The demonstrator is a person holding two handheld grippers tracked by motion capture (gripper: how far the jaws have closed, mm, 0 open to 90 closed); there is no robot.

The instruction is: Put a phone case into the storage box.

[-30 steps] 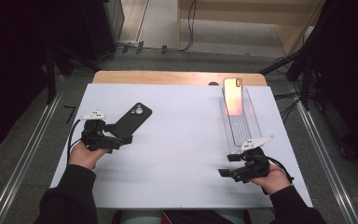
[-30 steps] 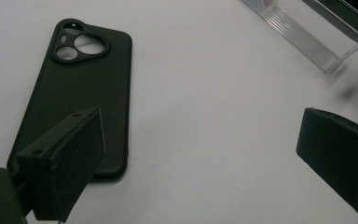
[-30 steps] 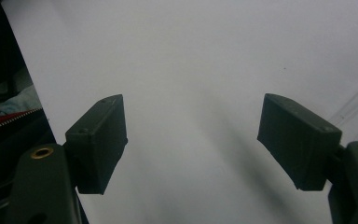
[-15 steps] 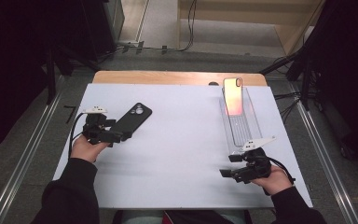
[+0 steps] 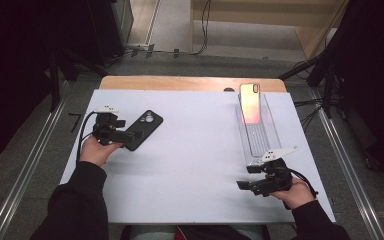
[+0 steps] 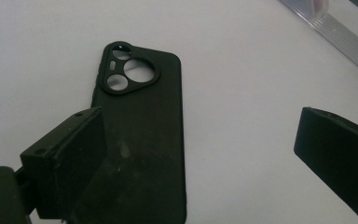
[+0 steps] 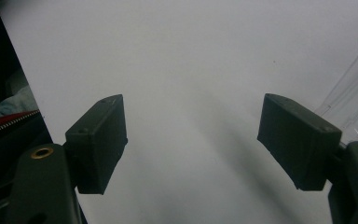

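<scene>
At the left of the white table, the left gripper is held with its jaws spread wide over the near end of a black phone case, which is laid flat on the table with its camera cut-out pointing away; one jaw is seen above the case's edge and the other well off to its side, so nothing is pinched. Farther right, a phone is propped upright at the far end of a clear tray. At the near right, just in front of that tray, the right gripper is held with jaws spread and nothing between them.
</scene>
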